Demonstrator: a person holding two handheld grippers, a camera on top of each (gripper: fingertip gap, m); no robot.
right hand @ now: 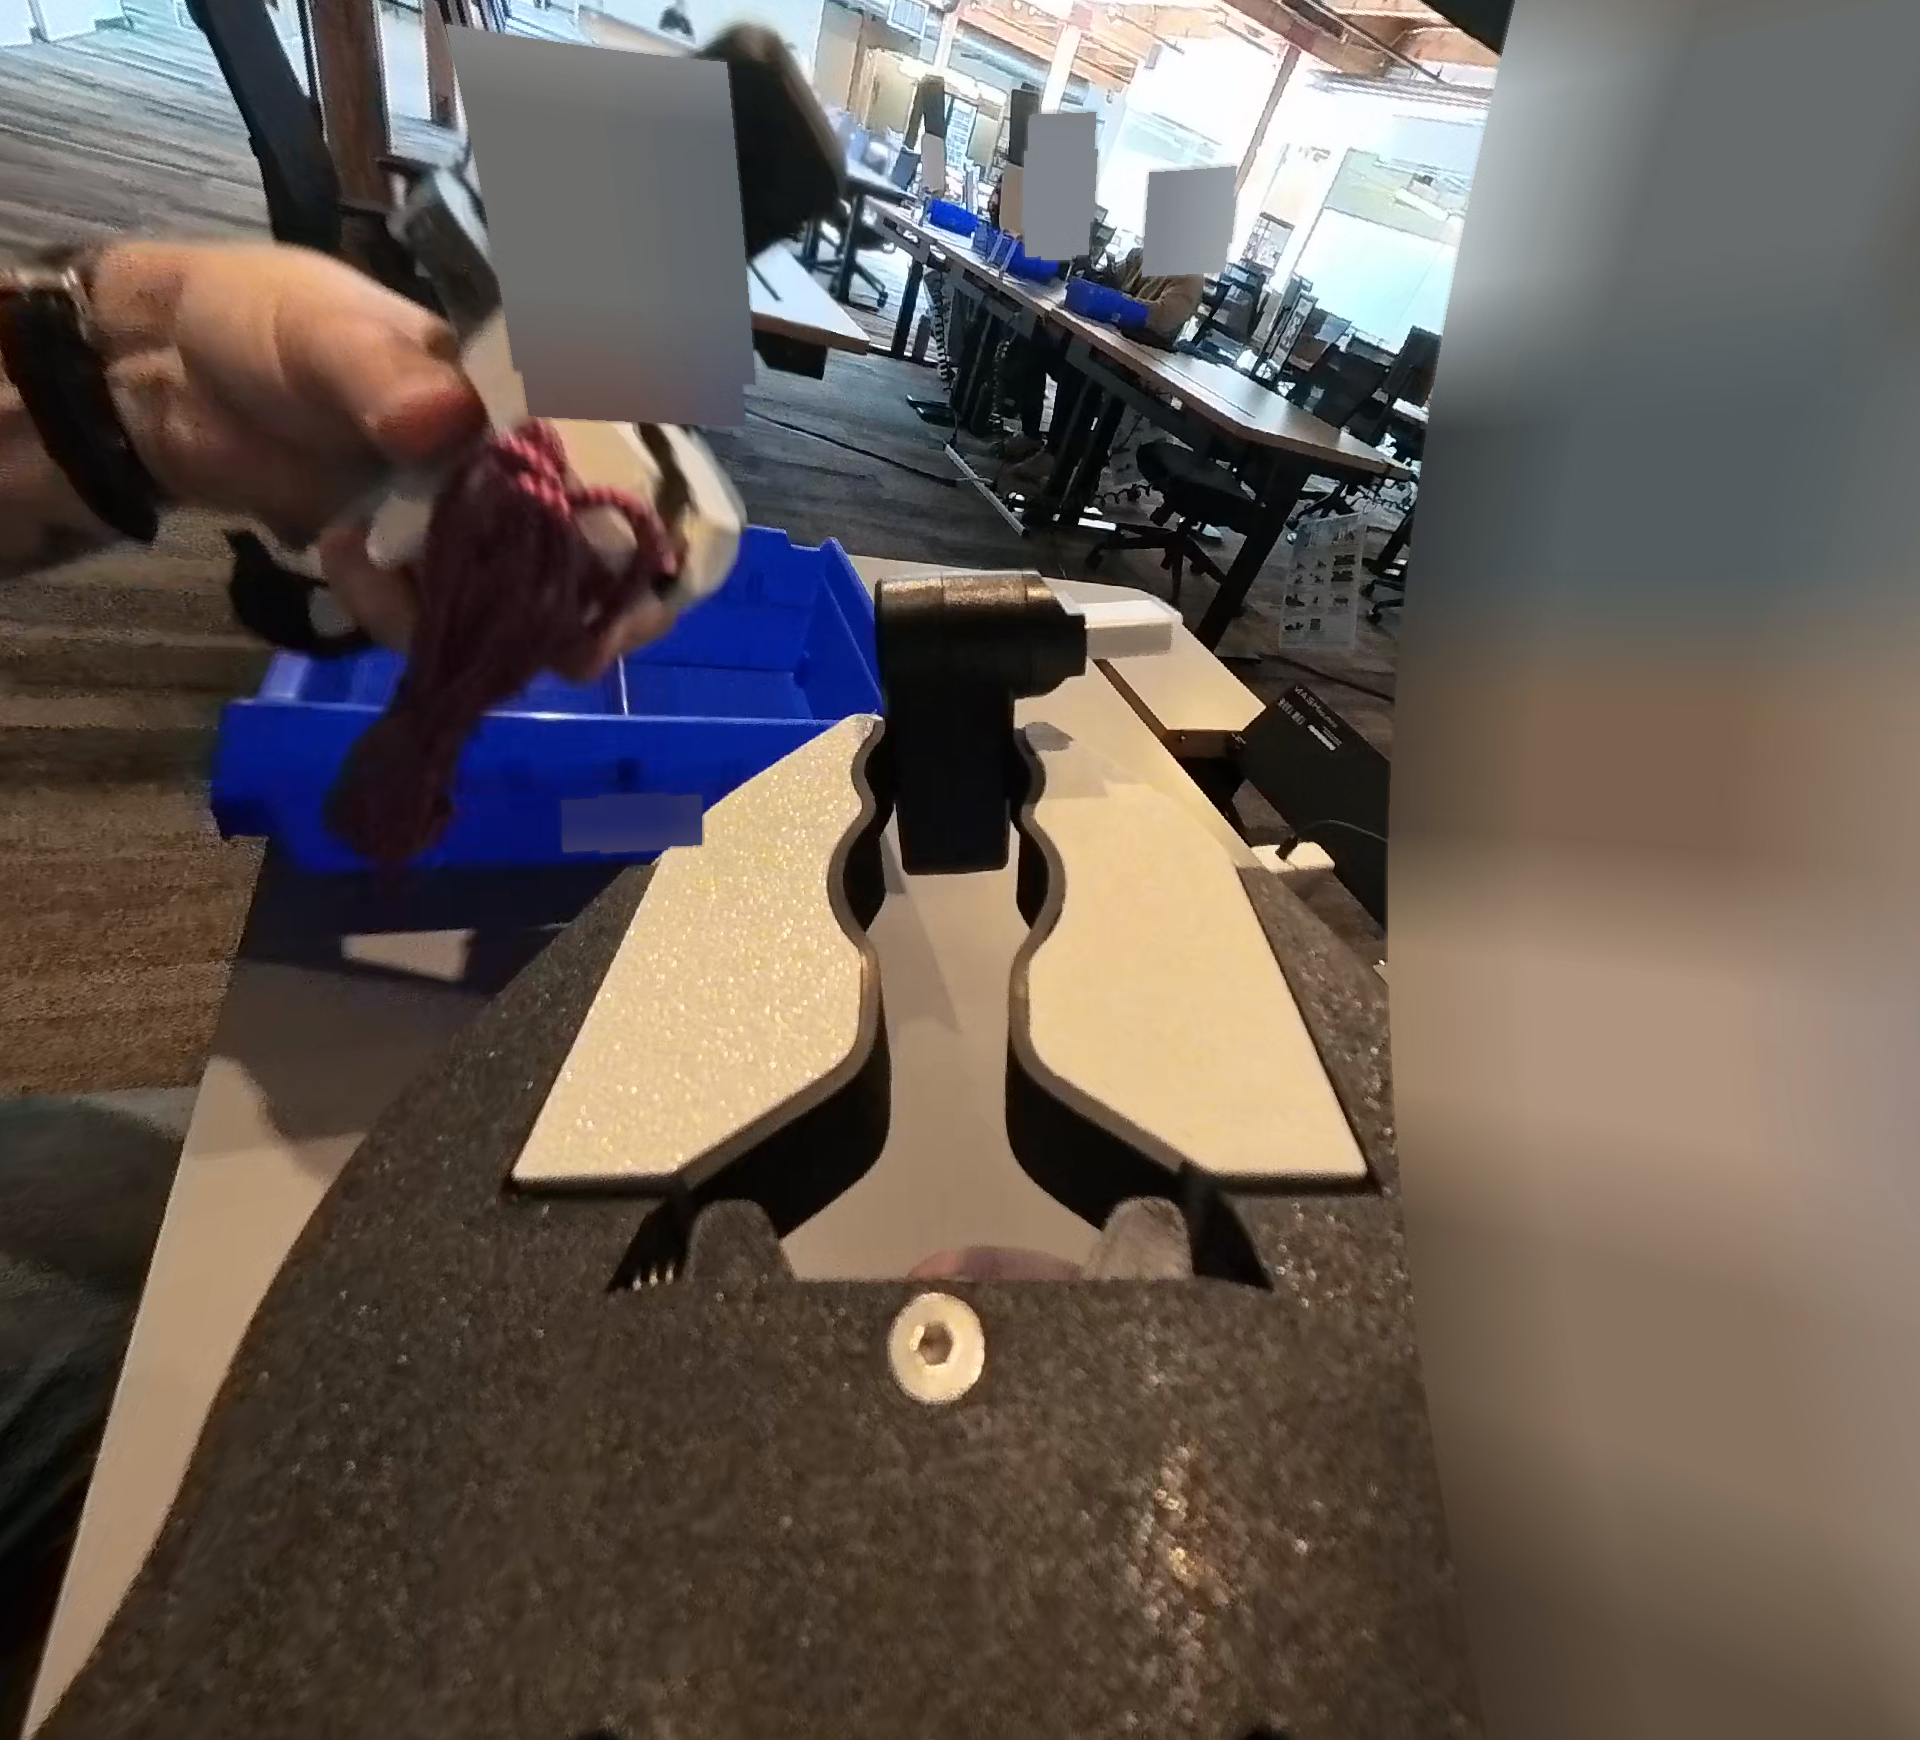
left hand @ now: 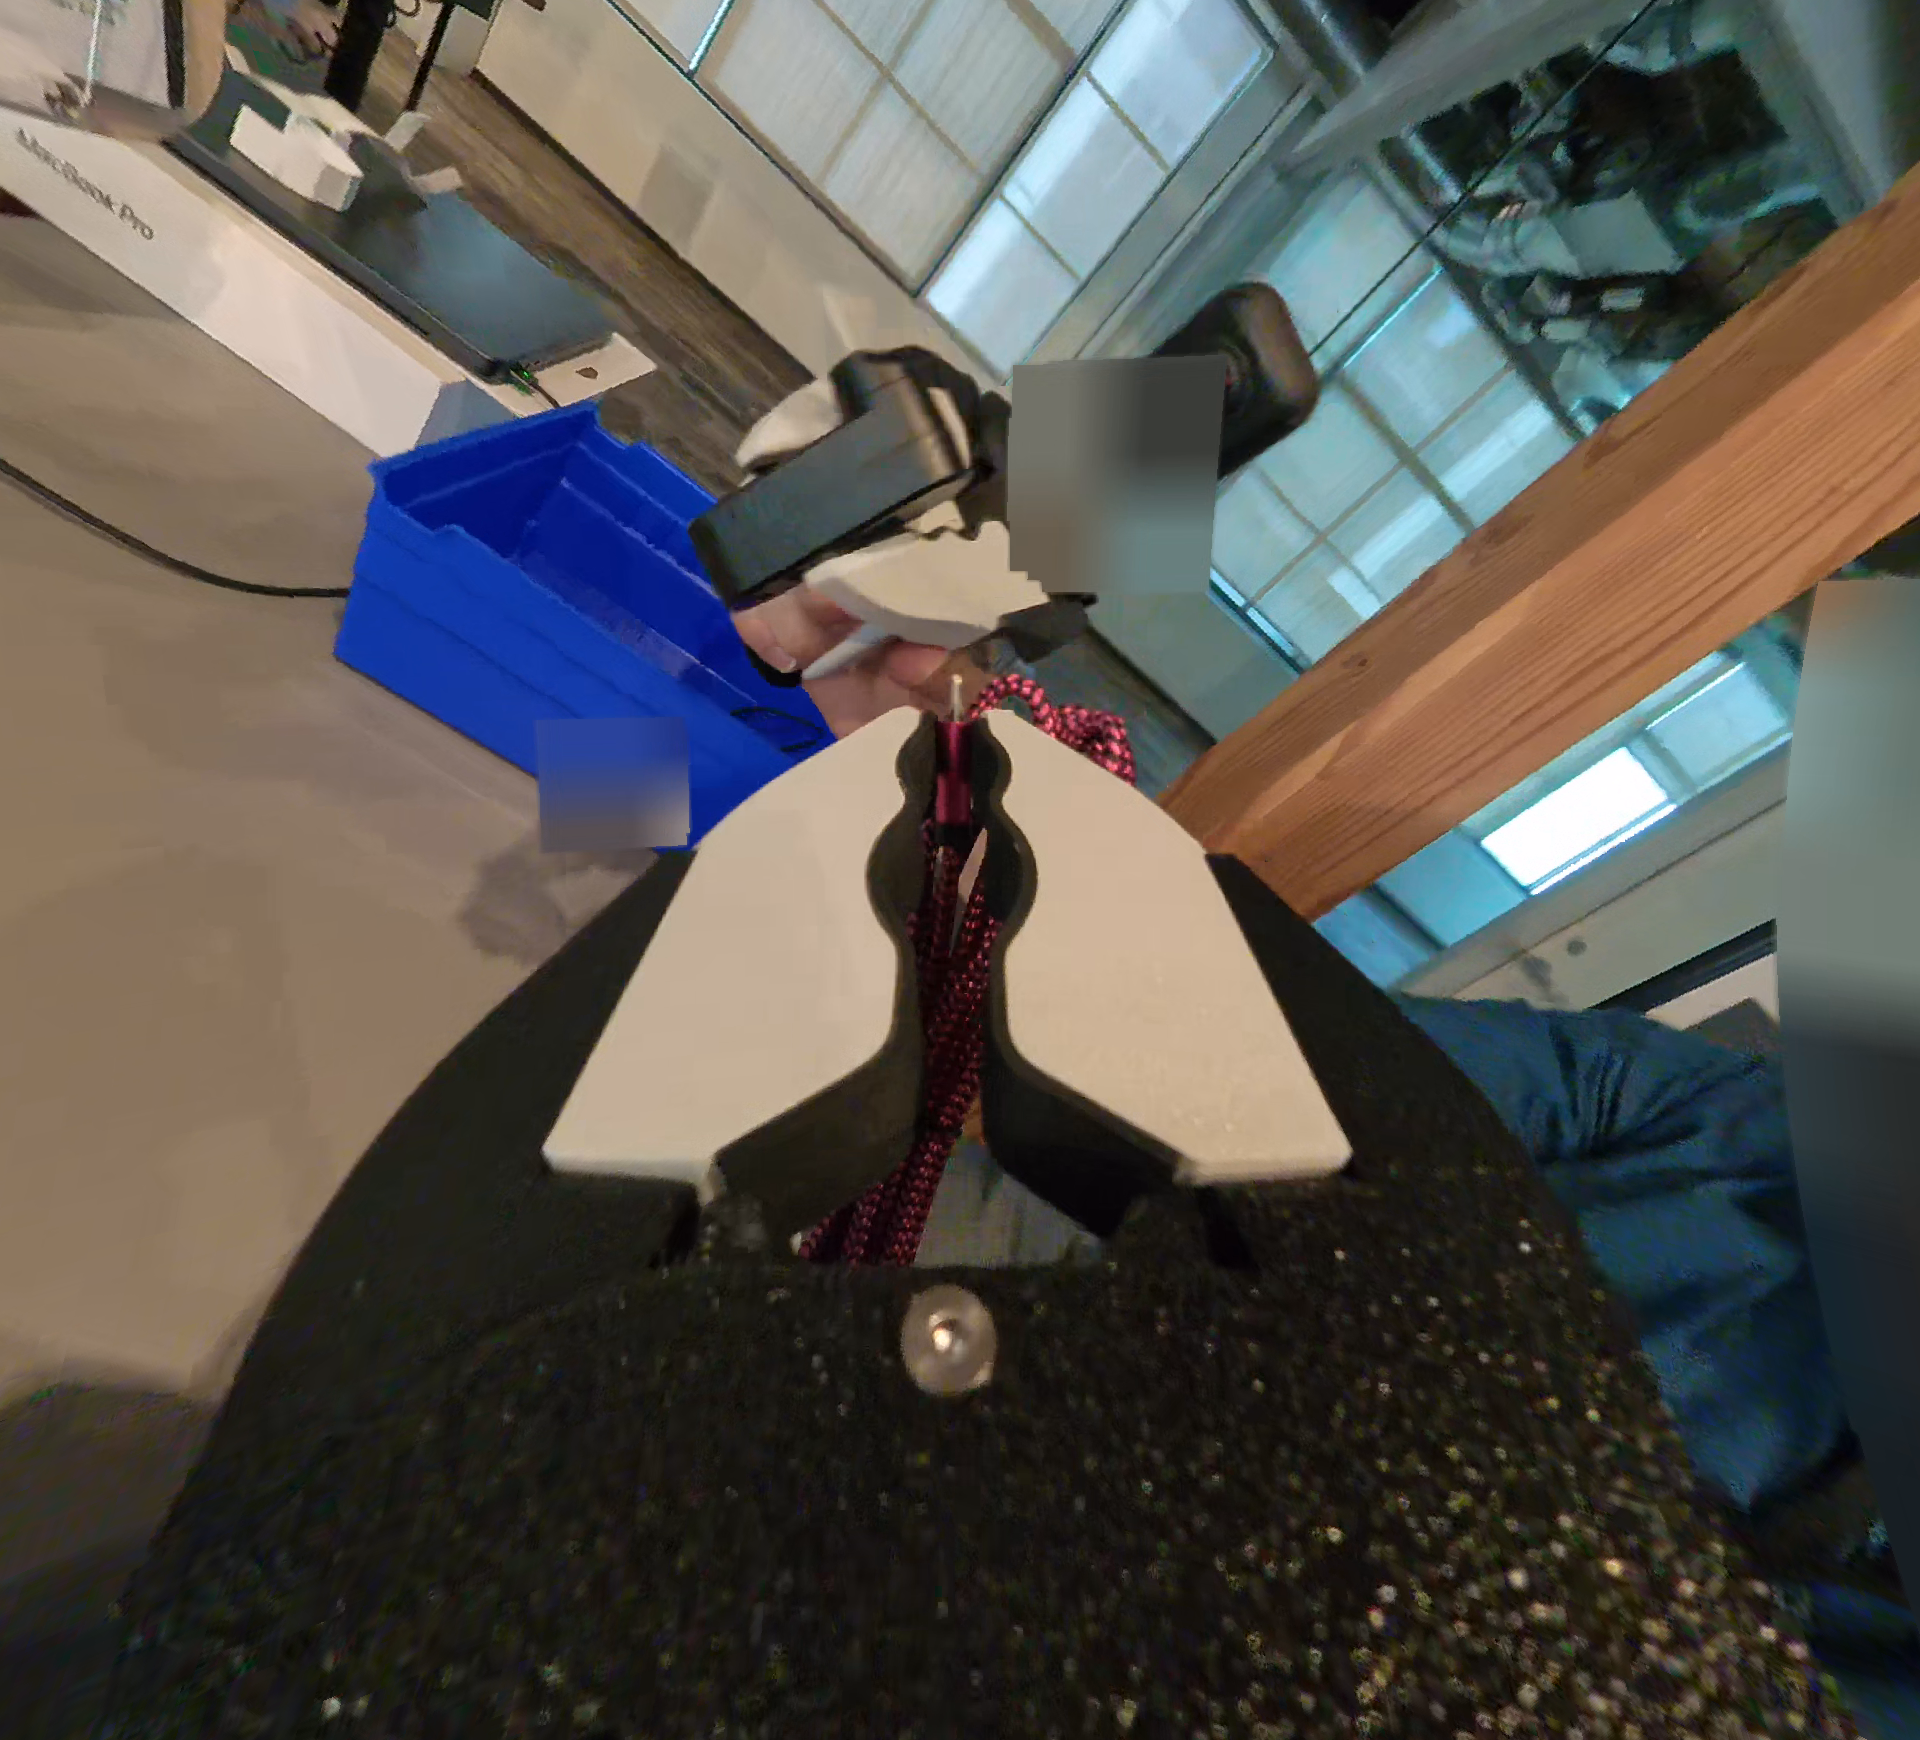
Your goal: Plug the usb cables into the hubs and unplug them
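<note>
The left gripper (left hand: pixel 954 734) is closed on the usb cable (left hand: pixel 951 942), a red-and-black braided one: its metallic red plug shell sits clamped between the two white fingers (left hand: pixel 790 952), and the bare metal tip pokes out just past the fingertips. Behind the plug the braid runs back down the channel between the fingers toward the gripper body, and a loop of it bulges out to the right of the tips. In the right wrist view the same gripper appears at the upper left, gripped by a hand (right hand: pixel 260 381), with the bundled cable hanging below it over the blue bin (right hand: pixel 665 734).

That blue bin (left hand: pixel 540 568) stands on the pale table (left hand: pixel 208 807), left of the left gripper's tips and beyond them, near the table's far edge. Left of it, on the same table, lies a white box (left hand: pixel 260 288) with a dark laptop on top.

The right gripper (right hand: pixel 951 807) holds a black hub (right hand: pixel 961 703) between its fingers, narrowed onto the hub's lower end; the hub stands upright and its broader top, with a white piece jutting to the right, rises above the fingertips. In the left wrist view this hub (left hand: pixel 831 485) hangs just ahead of the plug's tip, apart from it.
</note>
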